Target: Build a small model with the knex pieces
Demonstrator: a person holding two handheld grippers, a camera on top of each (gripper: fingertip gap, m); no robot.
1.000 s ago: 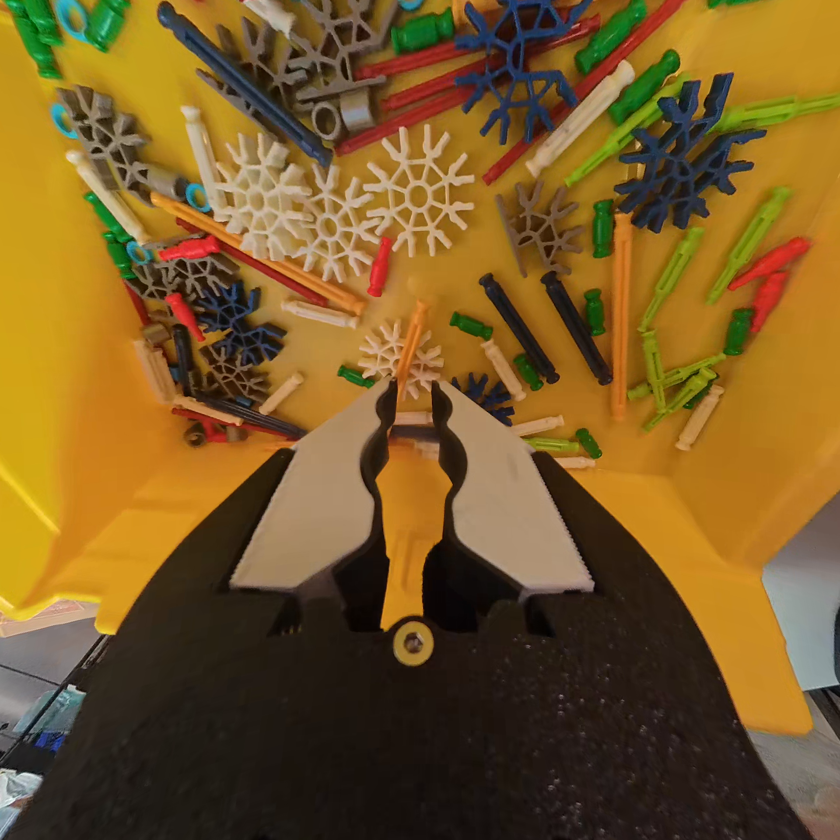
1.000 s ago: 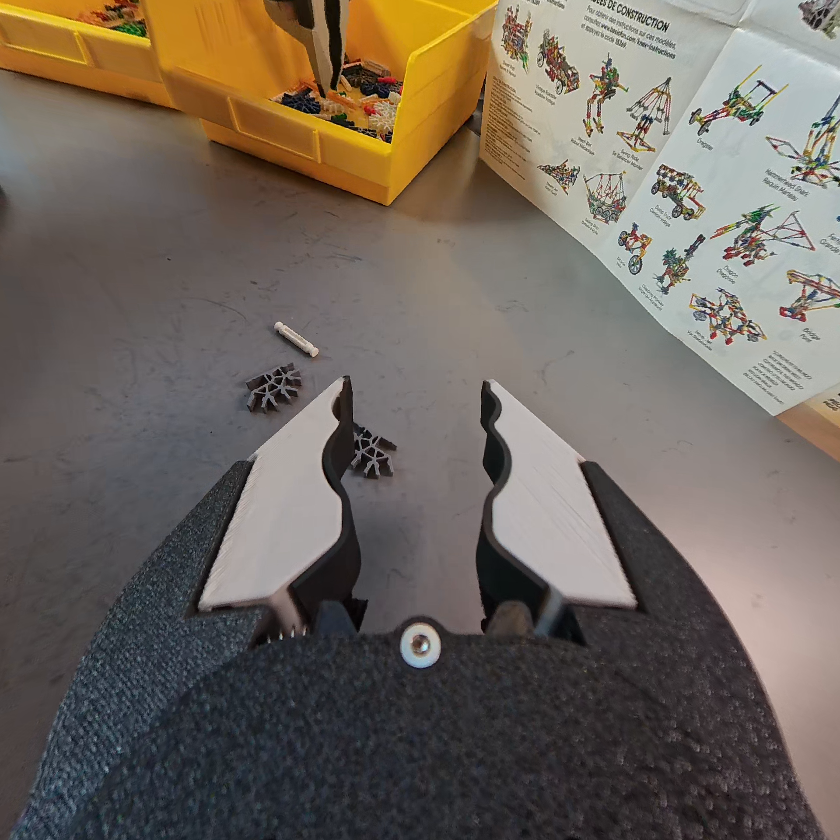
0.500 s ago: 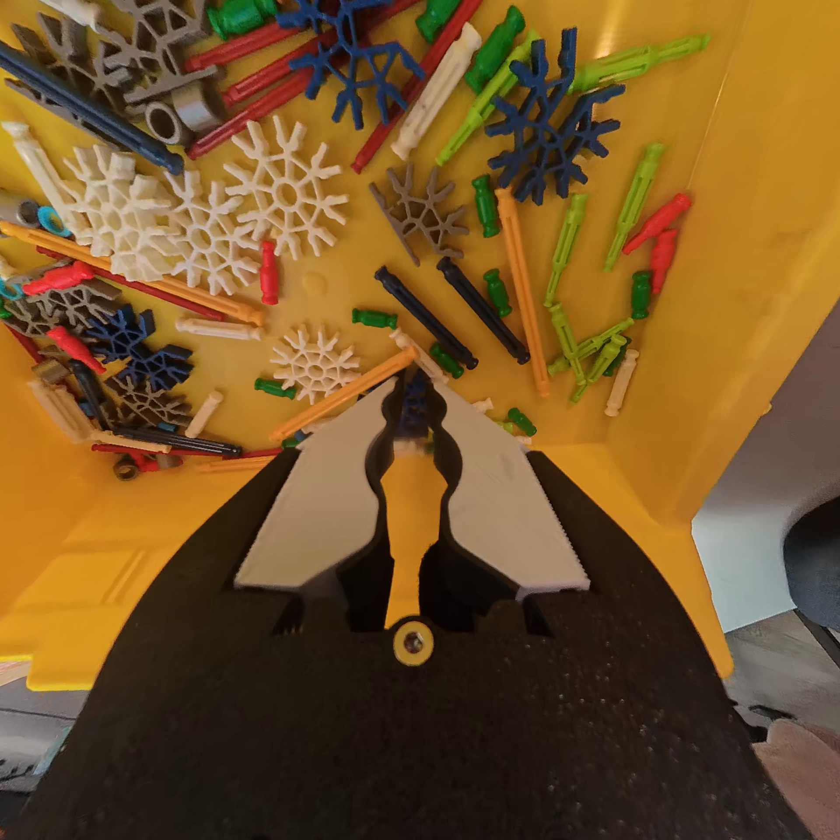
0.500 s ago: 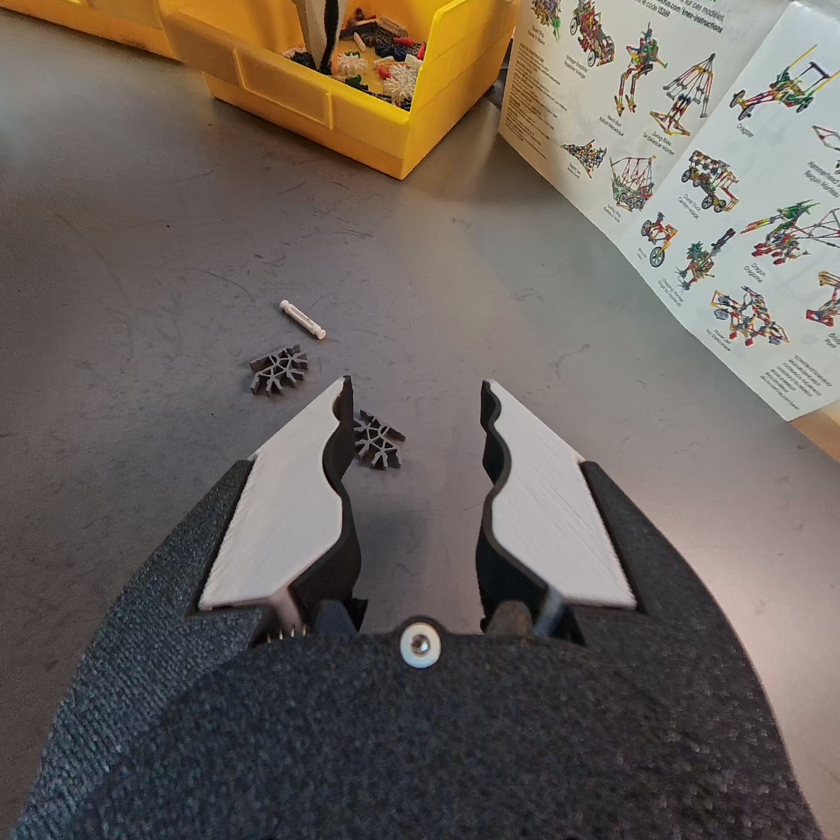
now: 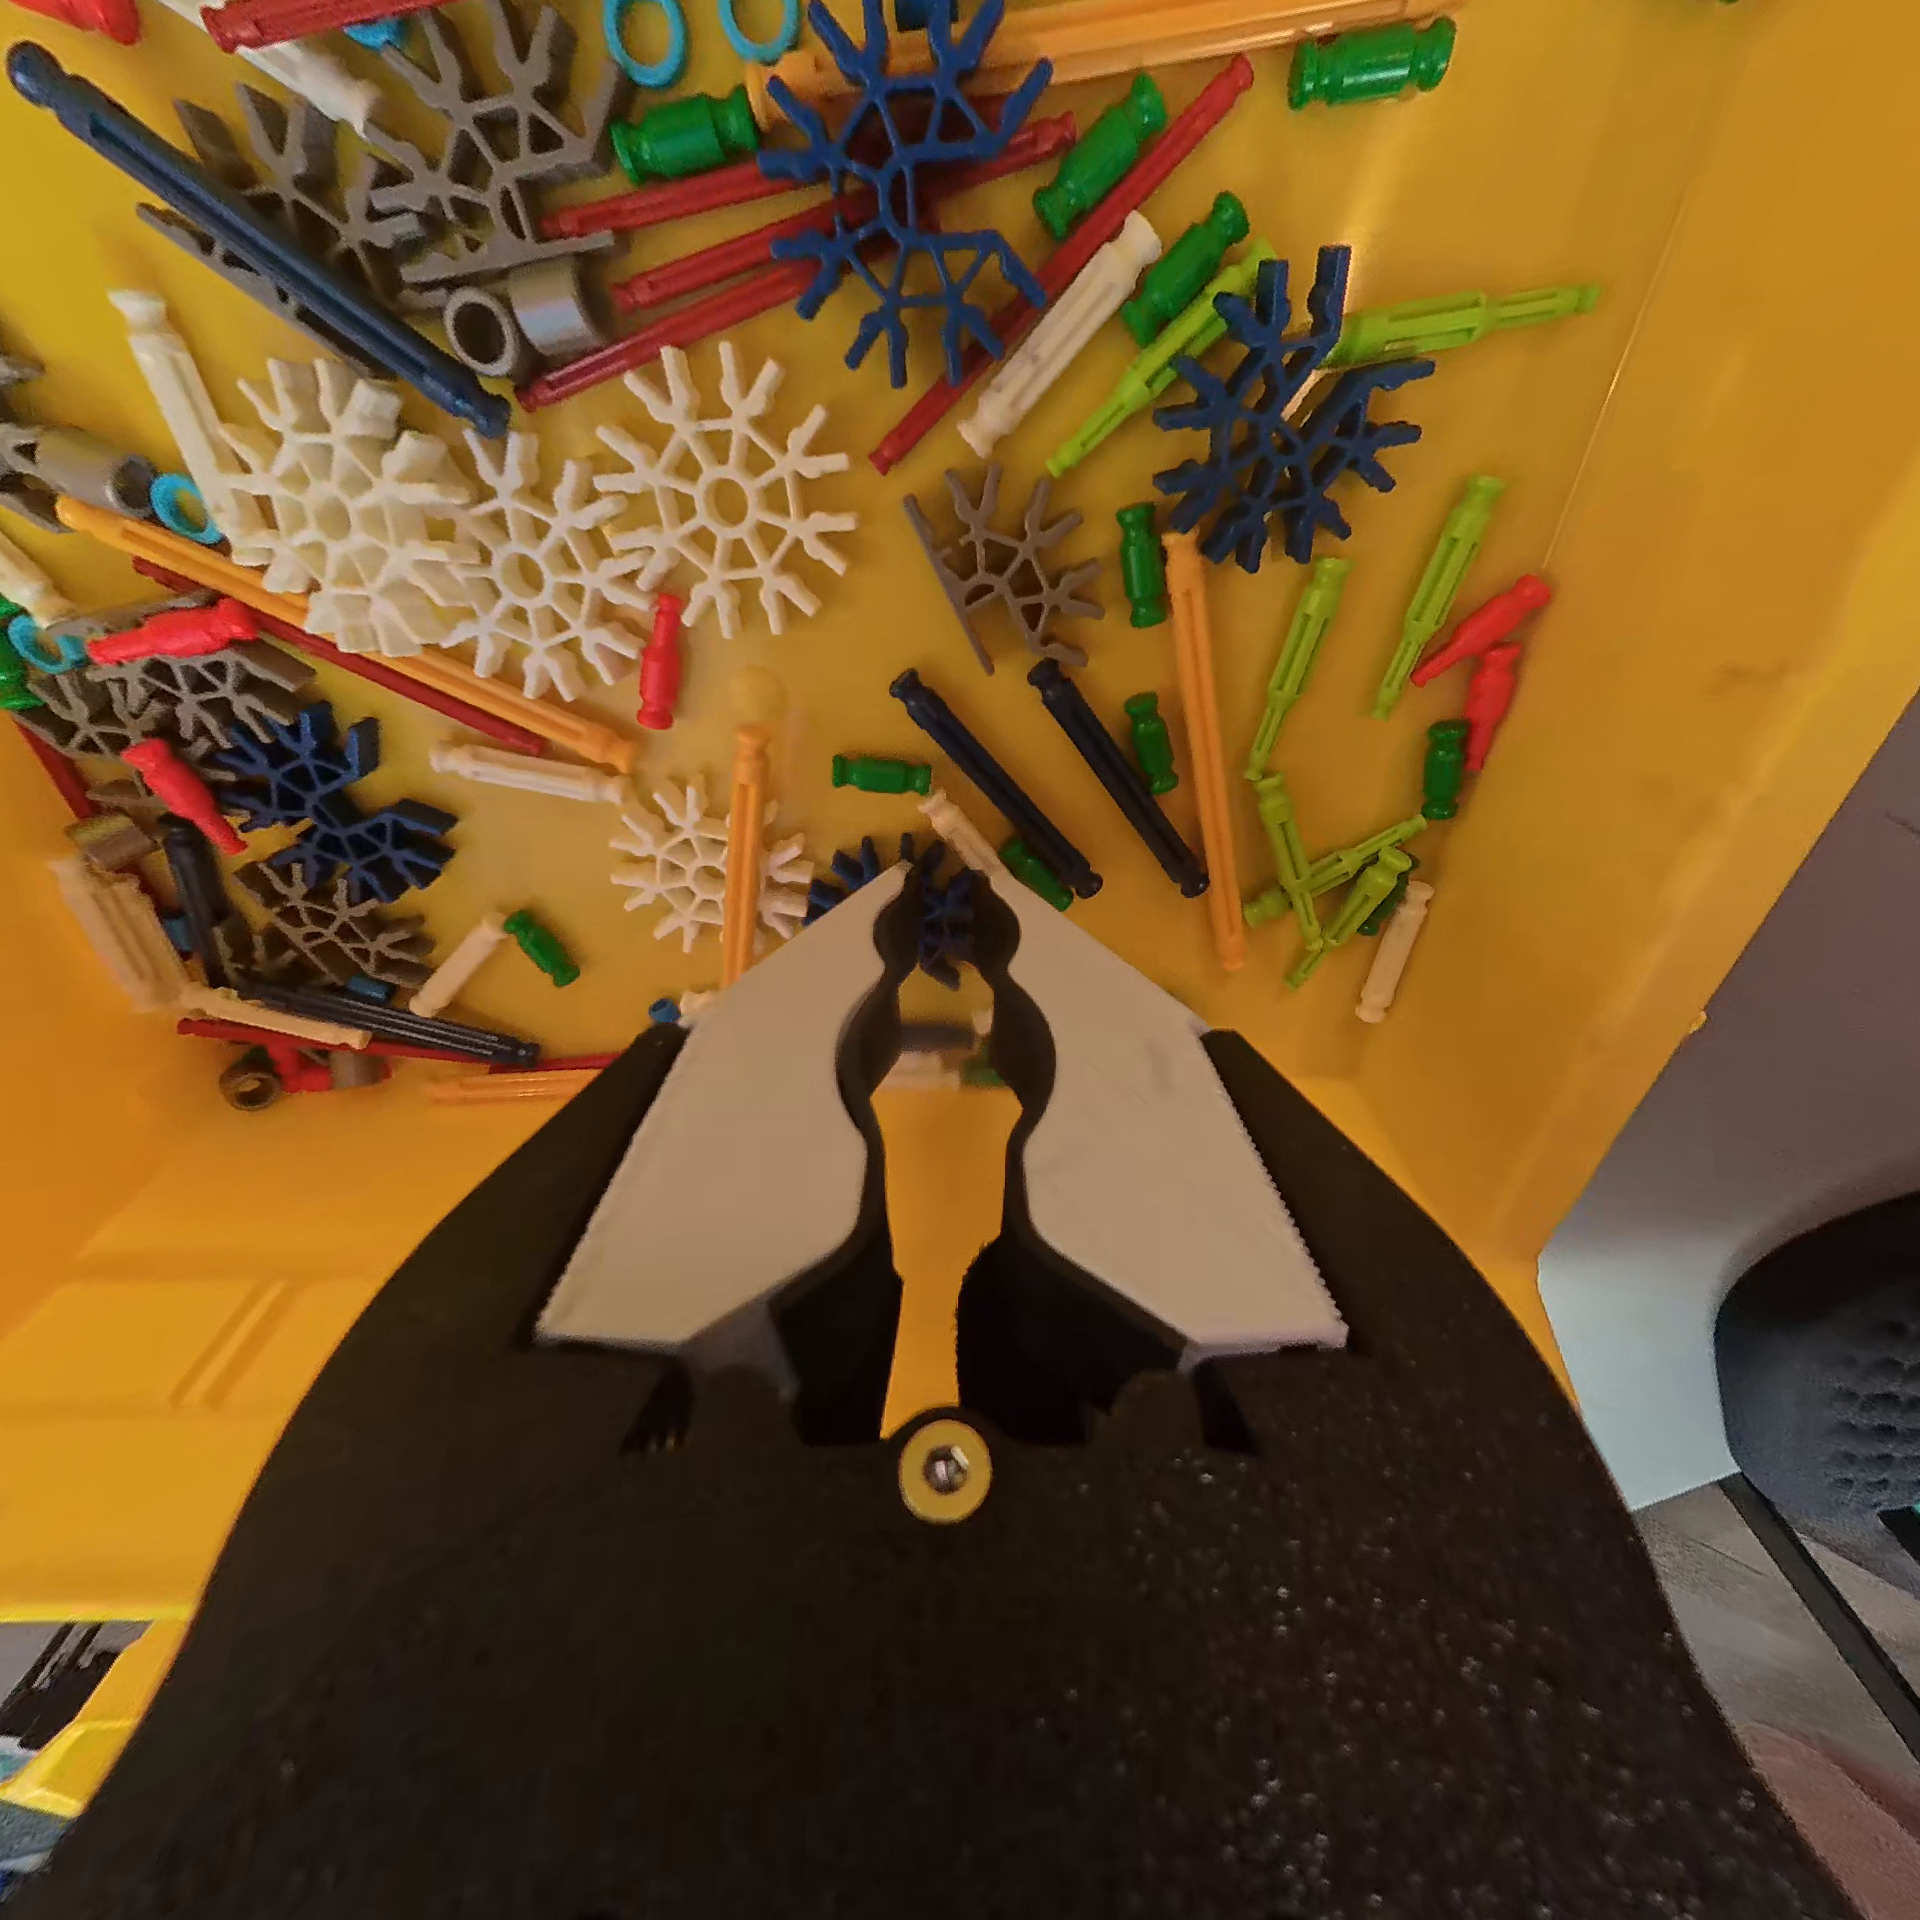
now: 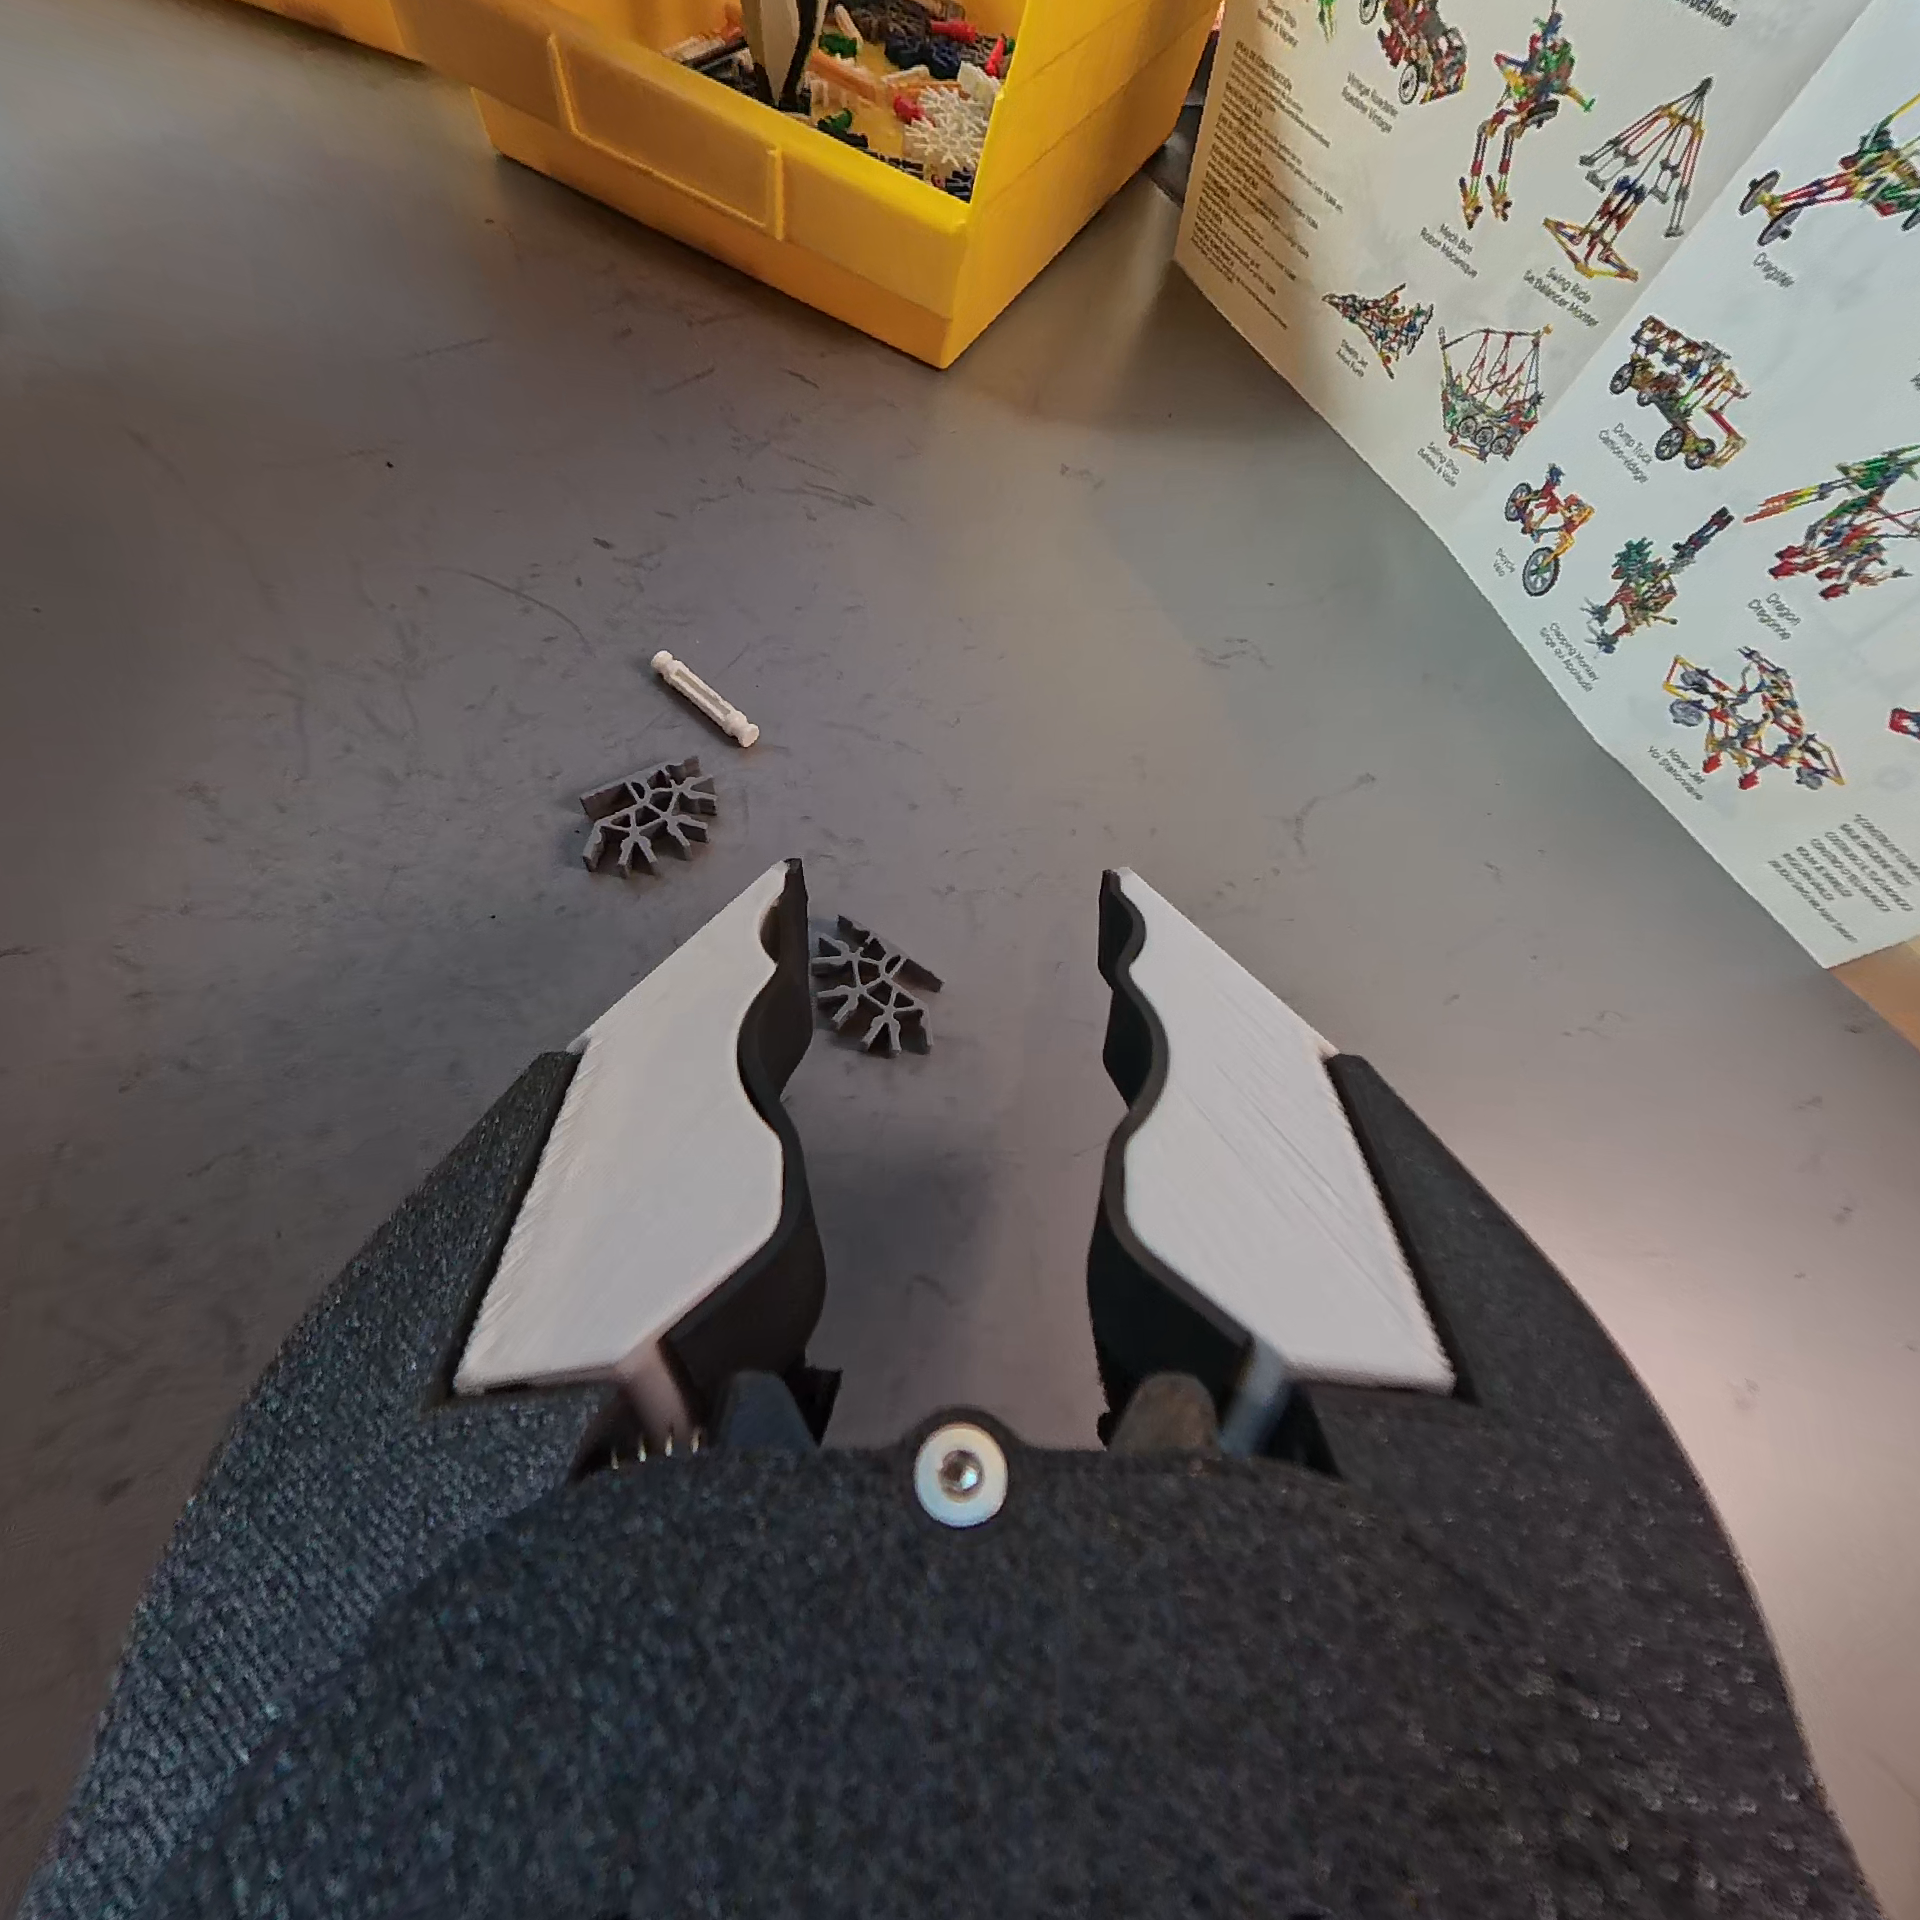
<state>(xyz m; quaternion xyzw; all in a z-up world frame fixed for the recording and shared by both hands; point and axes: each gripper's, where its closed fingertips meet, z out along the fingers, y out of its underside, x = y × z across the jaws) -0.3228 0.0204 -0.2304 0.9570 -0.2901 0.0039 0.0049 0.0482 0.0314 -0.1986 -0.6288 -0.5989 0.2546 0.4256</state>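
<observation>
My left gripper [image 5: 945, 904] pinches a dark blue connector [image 5: 943, 925] at frame centre, inside the yellow bin [image 5: 1714, 623]. My right gripper [image 6: 951, 883] has its fingers wide over the desk [image 6: 312, 468], a grey connector [image 6: 873, 987] between them.

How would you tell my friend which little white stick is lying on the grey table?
Start at the yellow bin, then come forward across the grey table. The white stick lies alone just beyond two dark grey snowflake pieces. It is the only straight, pale piece there.
</observation>
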